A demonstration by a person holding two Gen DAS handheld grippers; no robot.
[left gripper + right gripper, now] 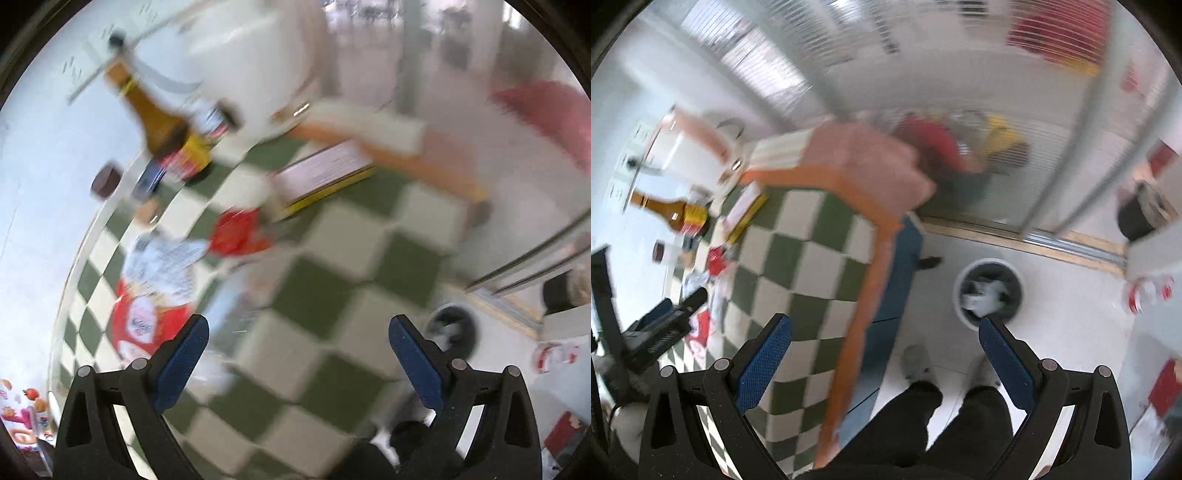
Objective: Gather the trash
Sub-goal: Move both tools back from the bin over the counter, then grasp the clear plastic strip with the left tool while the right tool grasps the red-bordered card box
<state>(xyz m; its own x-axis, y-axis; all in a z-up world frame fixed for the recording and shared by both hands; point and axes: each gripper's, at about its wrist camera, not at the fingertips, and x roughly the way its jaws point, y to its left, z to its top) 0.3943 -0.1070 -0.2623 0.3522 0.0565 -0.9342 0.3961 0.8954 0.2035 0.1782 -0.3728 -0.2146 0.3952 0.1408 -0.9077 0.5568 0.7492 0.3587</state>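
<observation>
Both views are motion-blurred. My left gripper (297, 328) is open and empty above a green-and-white checkered tablecloth (332, 280). On the cloth lie a red crumpled wrapper (236, 232), a red-and-white snack bag (155, 295) and a yellow-edged box (325, 177). A brown bottle (155, 122) stands near the far edge. My right gripper (884, 328) is open and empty, held over the table edge and the floor. A round bin (991, 291) with white paper trash in it stands on the floor, just past the right finger (1004, 358).
A small dark cup (107, 181) sits beside the bottle. The bin also shows in the left wrist view (456, 332). The person's black trousers and shoes (919, 365) are below the right gripper. A red-and-white bag (1148, 291) lies on the floor at right.
</observation>
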